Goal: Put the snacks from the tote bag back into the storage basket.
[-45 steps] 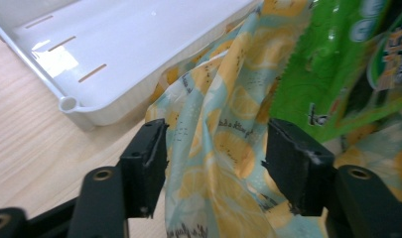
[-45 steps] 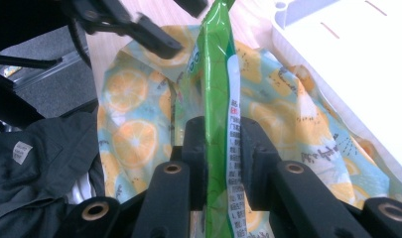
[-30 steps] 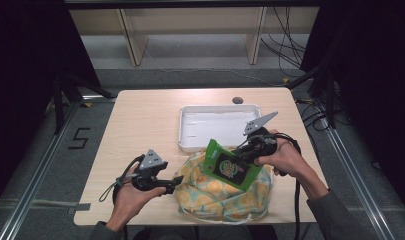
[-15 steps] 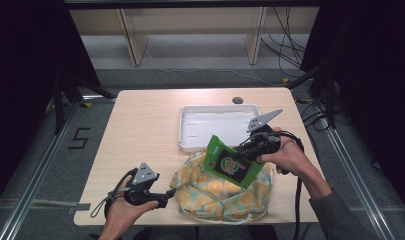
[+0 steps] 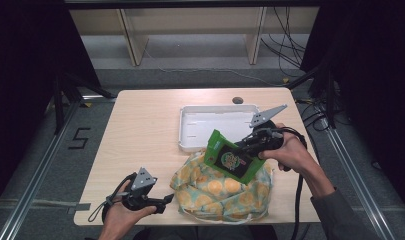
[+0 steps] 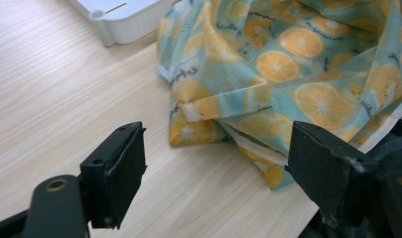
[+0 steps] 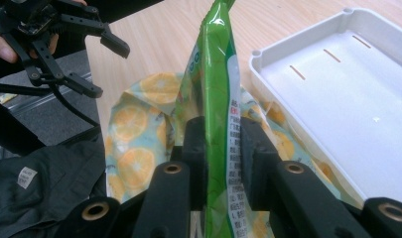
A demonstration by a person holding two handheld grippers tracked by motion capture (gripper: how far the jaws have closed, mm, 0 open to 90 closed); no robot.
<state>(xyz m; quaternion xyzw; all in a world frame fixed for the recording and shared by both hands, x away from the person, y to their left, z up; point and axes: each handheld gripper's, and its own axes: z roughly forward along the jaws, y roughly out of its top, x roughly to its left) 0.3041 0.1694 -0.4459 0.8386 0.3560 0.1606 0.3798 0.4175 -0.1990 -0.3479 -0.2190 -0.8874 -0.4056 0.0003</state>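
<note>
Nearest the person, the left gripper (image 5: 166, 200) hung low over the front edge of the table (image 5: 140, 135) just beside the cloth bag (image 5: 222, 190). Its jaws had just been opening and stood wide apart with nothing between them, only bare wood and the folded hem of the bag ahead of them in the left gripper view. The bag, printed with orange slices, lay slumped and creased. It looked soft and limp, the sort of thing that would sag and fold wherever it was lifted, so I judged a doubled hem or the white-edged rim the best place to pinch it.

Just above the bag, the right gripper (image 5: 242, 148) was clamped on the green packet (image 5: 231, 159), holding it on edge in the air. In the right gripper view the pads (image 7: 194, 148) pressed both faces of the glossy film near one end. The packet (image 7: 216, 89) seemed light, thin and slippery, likely to bend or slide in a loose grip, so a firm hold close to a sealed edge suited it.

Beyond them sat the white tray (image 5: 190, 142), shallow and stiff, touching the bag's far side.
</note>
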